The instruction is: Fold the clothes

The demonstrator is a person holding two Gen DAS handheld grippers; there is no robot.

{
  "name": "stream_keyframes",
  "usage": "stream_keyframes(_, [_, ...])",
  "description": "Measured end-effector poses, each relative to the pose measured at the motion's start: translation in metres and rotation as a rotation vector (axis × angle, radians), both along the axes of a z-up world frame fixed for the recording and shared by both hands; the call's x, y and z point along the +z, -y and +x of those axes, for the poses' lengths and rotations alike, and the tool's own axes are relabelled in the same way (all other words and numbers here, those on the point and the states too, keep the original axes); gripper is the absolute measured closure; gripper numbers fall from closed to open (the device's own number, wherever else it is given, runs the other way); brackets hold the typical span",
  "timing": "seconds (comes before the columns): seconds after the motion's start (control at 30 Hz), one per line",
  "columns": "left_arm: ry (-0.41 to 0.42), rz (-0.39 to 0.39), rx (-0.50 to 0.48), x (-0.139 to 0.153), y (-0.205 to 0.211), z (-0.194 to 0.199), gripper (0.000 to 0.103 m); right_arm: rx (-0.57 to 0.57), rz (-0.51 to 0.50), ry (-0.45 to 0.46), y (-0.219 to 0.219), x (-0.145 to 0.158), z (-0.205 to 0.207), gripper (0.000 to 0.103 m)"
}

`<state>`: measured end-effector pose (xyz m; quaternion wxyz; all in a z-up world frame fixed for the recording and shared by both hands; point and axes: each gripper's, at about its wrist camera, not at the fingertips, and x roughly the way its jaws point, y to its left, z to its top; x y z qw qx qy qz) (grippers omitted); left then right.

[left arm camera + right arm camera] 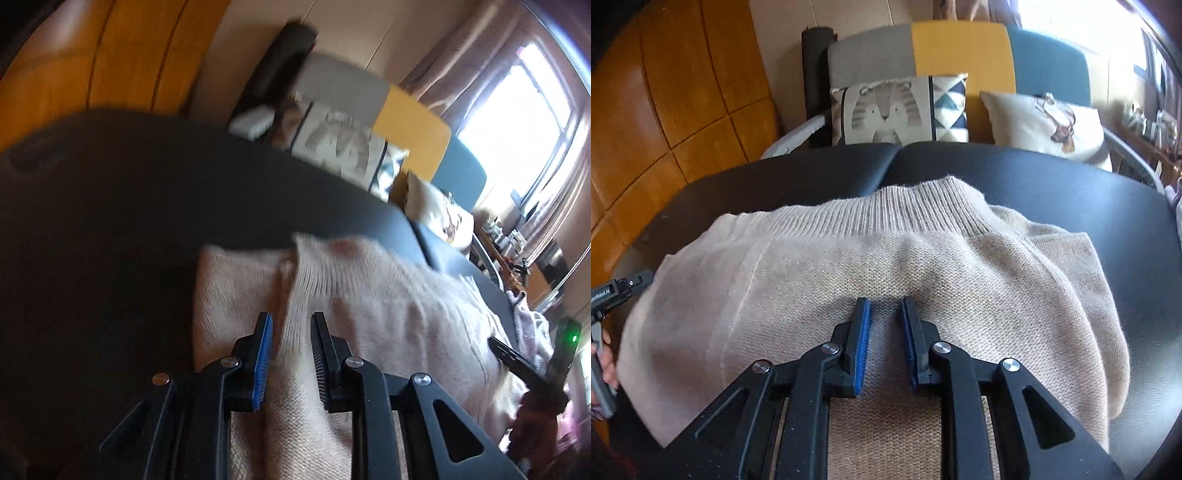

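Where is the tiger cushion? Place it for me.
In the right wrist view the tiger cushion stands top centre on the sofa, behind the black table, left of the white cushion.

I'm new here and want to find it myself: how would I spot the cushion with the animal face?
Find the sofa with grey, yellow and blue back panels behind the dark table. Three cushions lean on it; the animal-face cushion is the leftmost. The triangle-patterned cushion and the white cushion lack its grey striped face.

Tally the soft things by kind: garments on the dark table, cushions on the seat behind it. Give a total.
Beige knitted sweater on the table: 1
Cushions: 3, namely cat-print, triangle-pattern, white with brown print
Total: 4
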<state>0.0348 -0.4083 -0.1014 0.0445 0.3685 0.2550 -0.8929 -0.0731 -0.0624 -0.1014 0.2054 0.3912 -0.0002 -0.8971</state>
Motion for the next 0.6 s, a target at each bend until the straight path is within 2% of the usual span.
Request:
stream_keyframes(0.1, [0.004, 0.023, -0.01, -0.01, 0.001, 0.0, 0.082, -0.012, -0.044, 0.014, -0.005, -0.005, 0.001, 0.084])
stream_keyframes(0.17, [-0.006, 0.003, -0.012, -0.013, -0.001, 0.0, 0.082, -0.016, -0.068, 0.014, -0.008, -0.007, 0.002, 0.084])
stream_keyframes(0.27, [-0.004, -0.065, -0.024, -0.015, -0.009, -0.001, 0.082, -0.02, -0.038, -0.005, -0.001, -0.006, 0.004, 0.084])
stream_keyframes(0.37, [0.02, -0.163, -0.038, -0.012, -0.019, -0.006, 0.097, -0.024, -0.005, -0.028, 0.005, -0.006, 0.007, 0.084])
stream_keyframes(0.53, [-0.02, -0.106, 0.038, -0.002, -0.001, 0.015, 0.098, -0.027, 0.006, -0.037, 0.006, -0.006, 0.007, 0.084])
stream_keyframes(0.6, [-0.031, -0.13, 0.039, 0.001, 0.0, 0.02, 0.098, -0.027, 0.008, -0.039, 0.005, -0.006, 0.007, 0.084])
